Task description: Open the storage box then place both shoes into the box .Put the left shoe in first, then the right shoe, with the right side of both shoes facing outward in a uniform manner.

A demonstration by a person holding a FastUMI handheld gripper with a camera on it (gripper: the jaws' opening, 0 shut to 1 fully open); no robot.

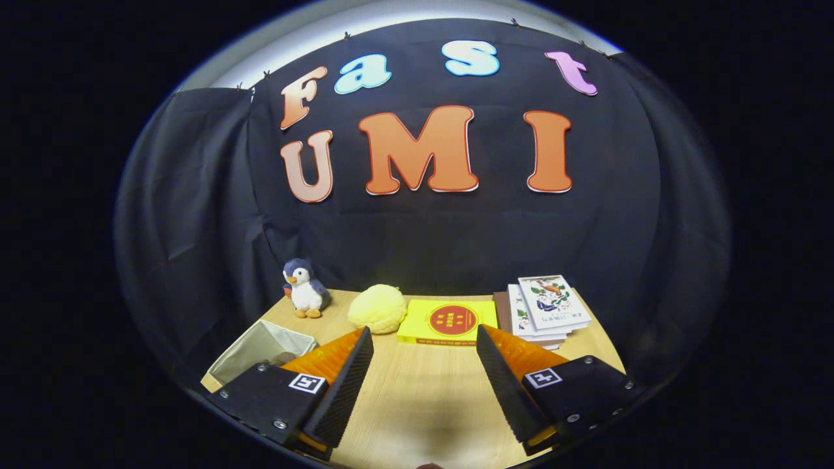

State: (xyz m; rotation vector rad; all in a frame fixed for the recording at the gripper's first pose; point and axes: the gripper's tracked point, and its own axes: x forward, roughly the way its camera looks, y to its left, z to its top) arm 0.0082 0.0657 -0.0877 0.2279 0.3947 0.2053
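**Tongs wide, nothing held — the box is off to my left**

My gripper [423,365] hangs above the wooden table [417,404] with its fingers spread well apart and only bare tabletop between them. The one thing here that could be the storage box [260,352] sits just beyond my left finger, at the table's near left corner: a pale, cloth-looking bin, partly hidden behind that finger. It looks open-topped from here, and I cannot tell whether it has a lid or flap. I see no shoes on the part of the table in front of me.

I judge the box to be light and soft-walled — its sides may buckle or slide if I push, so I would pinch the rim or a flap, not squeeze a wall. Shoes, I expect, are light but floppy at the upper; the heel collar should be the firm place to grip.

Beyond my fingers, along the back, stand a penguin toy [303,288], a yellow plush lump [378,308], a yellow book [449,321] and a stack of books [546,309]
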